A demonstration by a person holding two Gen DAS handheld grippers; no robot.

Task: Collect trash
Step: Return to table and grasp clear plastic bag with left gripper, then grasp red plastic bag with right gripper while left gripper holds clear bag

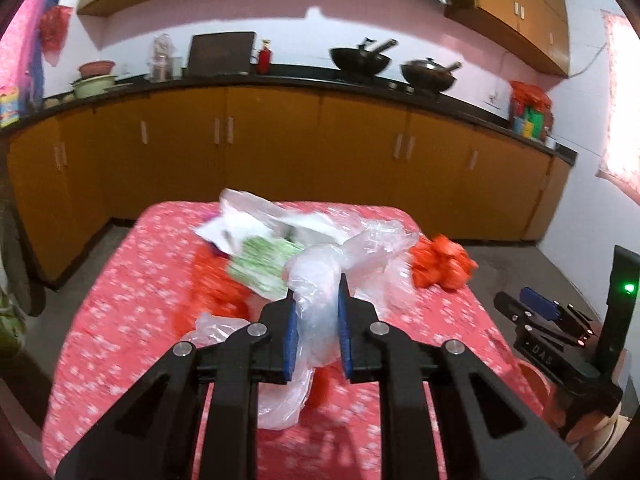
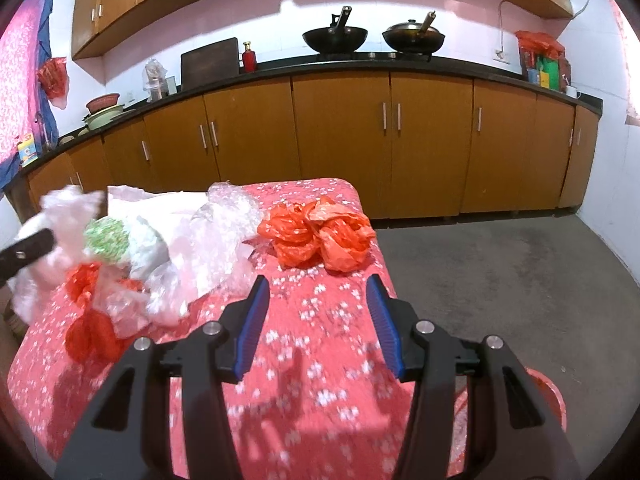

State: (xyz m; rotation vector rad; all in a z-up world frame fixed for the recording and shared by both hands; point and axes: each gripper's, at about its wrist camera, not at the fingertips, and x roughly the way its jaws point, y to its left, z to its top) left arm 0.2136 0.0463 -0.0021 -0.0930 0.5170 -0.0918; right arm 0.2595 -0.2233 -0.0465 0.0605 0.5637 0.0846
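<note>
Left wrist view: left gripper [image 1: 318, 312] pinches a clear bag [image 1: 320, 280] above the table [image 1: 100, 320]; light, limp and slippery, best gripped at a bunched fold. Right gripper [image 2: 318, 316] hangs half open, empty. Orange bags [image 2: 320, 236] and mixed wrappers [image 2: 120, 248] lie near, snagging possible.

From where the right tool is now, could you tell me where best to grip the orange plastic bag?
Grip the orange bag at its raised, knotted middle, coming from above and the near side. The open right tool already faces it; the crumpled folds bunch there, giving the pads something to pinch.
</note>
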